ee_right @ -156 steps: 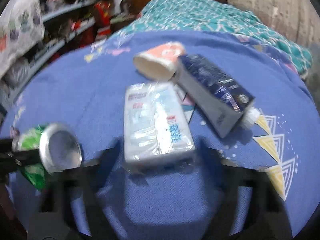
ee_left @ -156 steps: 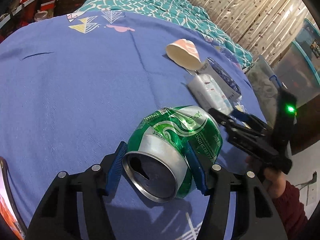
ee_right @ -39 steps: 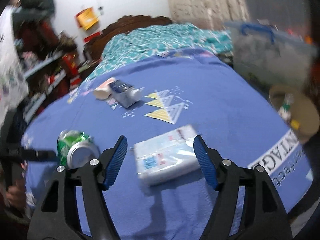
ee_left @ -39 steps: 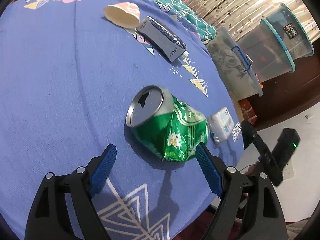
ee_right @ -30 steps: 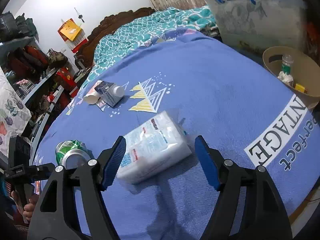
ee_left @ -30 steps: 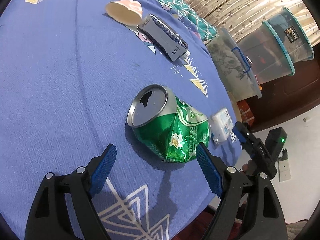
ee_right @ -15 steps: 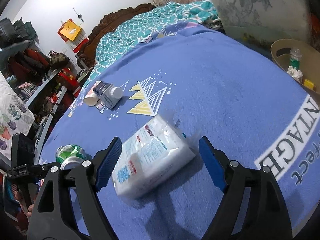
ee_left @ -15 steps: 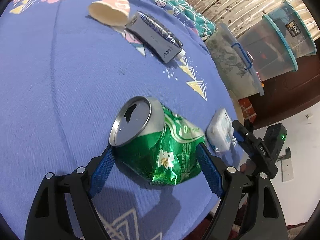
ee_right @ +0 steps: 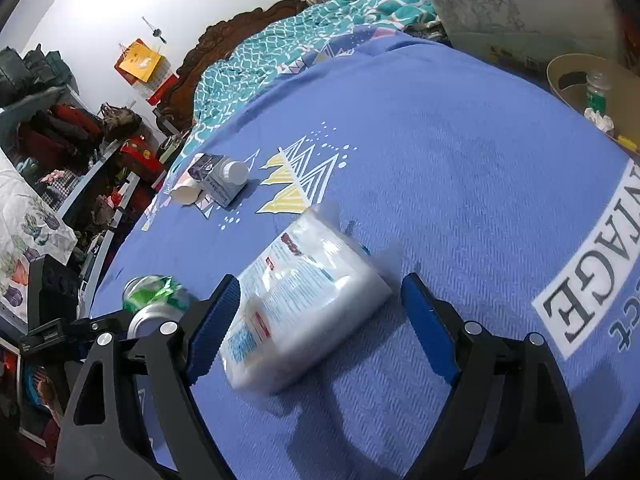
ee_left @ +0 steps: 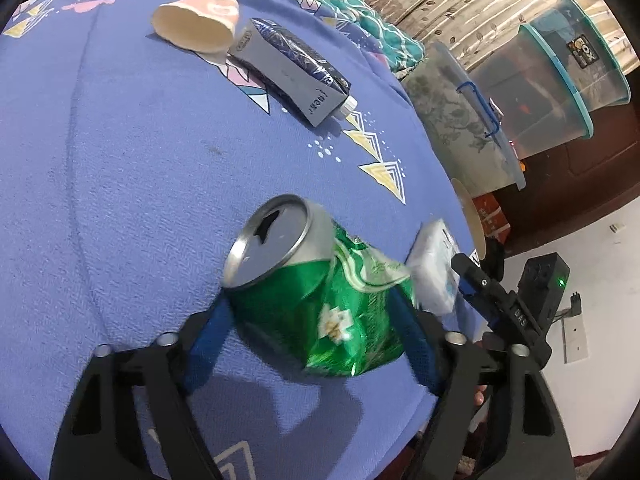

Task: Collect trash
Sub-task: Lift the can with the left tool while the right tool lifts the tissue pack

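Observation:
A crushed green can (ee_left: 304,280) lies on the blue bedspread (ee_left: 120,160), its open lid tipped up to the left. My left gripper (ee_left: 310,320) is closing on it, with both blue pads against its sides. A white tissue pack (ee_right: 304,296) lies flat near the bed's edge. My right gripper (ee_right: 320,284) straddles it, its jaws opening; the right pad stands clear of the pack. The left wrist view shows the pack (ee_left: 434,272) just right of the can, with the right gripper (ee_left: 480,292) behind it. The can (ee_right: 154,292) is at the lower left of the right wrist view.
A paper cup (ee_left: 196,24) and a grey-blue carton (ee_left: 292,72) lie together farther up the bed. A tan bin (ee_right: 560,76) with a bottle and scraps stands beside the bed. Clear storage boxes (ee_left: 460,112) stand beyond it. Shelves with clutter (ee_right: 60,152) run along the other side.
My left gripper slid forward until the can sat between its pads, then narrowed onto it. The right jaws widened around the tissue pack, which stayed on the bedspread.

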A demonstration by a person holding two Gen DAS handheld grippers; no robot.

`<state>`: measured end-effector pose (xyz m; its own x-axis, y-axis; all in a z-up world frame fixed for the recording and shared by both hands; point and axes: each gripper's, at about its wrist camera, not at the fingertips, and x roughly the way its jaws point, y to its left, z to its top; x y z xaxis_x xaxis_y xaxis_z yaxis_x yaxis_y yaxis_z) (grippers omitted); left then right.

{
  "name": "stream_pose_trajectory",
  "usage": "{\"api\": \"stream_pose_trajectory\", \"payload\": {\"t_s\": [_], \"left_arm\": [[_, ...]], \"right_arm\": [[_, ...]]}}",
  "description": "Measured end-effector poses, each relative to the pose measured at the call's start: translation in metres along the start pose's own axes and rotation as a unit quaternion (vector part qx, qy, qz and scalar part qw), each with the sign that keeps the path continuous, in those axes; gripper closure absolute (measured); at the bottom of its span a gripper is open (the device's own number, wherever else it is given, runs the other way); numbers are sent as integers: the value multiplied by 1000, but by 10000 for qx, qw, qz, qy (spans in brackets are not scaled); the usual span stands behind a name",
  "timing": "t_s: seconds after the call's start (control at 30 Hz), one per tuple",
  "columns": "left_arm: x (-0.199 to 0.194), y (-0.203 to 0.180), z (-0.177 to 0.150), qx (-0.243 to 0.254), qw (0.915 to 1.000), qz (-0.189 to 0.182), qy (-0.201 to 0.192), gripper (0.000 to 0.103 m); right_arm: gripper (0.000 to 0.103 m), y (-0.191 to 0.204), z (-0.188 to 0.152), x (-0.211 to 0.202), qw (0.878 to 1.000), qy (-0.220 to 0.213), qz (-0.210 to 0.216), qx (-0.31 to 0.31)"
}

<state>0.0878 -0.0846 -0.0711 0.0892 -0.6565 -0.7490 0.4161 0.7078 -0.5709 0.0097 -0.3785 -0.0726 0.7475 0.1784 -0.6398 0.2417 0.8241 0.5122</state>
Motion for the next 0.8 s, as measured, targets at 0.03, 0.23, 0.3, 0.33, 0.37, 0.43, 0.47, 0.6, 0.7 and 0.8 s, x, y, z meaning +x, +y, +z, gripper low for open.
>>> {"api": "stream_pose_trajectory", "payload": {"t_s": [0.03, 0.23, 0.3, 0.33, 0.37, 0.43, 0.47, 0.6, 0.7, 0.8], "left_arm": [[2, -2, 0, 14, 10000, -6, 26, 43], [10, -9, 1, 3, 9999, 23, 106, 60], [12, -13, 1, 5, 9999, -1, 144, 61], [14, -15, 1, -27, 9998, -11, 181, 59], [15, -16, 2, -62, 9998, -41, 200, 52], [18, -20, 3, -90, 9997, -78, 204, 42], [19, -23, 3, -72, 9998, -48, 198, 40], [24, -36, 7, 43, 9998, 49, 167, 34], [32, -42, 8, 63, 9997, 111, 207, 33], [40, -50, 6, 184, 9992, 305, 162, 39]], "right_arm": [[20, 0, -2, -2, 10000, -17, 18, 0], [17, -12, -8, -13, 9996, -134, 71, 249], [16, -15, -9, -14, 9993, -149, 137, 315], [16, -14, -9, -14, 9992, -154, 139, 328], [16, -13, -9, -13, 9992, -151, 165, 324], [15, -8, -9, -9, 9994, -146, 161, 251], [15, -3, -10, -7, 9996, -134, 154, 177], [12, 14, -13, 3, 9998, -101, 9, -153], [10, 24, -12, 10, 9991, -95, -202, -364], [21, 28, -11, 14, 9985, -91, -276, -471]]}}
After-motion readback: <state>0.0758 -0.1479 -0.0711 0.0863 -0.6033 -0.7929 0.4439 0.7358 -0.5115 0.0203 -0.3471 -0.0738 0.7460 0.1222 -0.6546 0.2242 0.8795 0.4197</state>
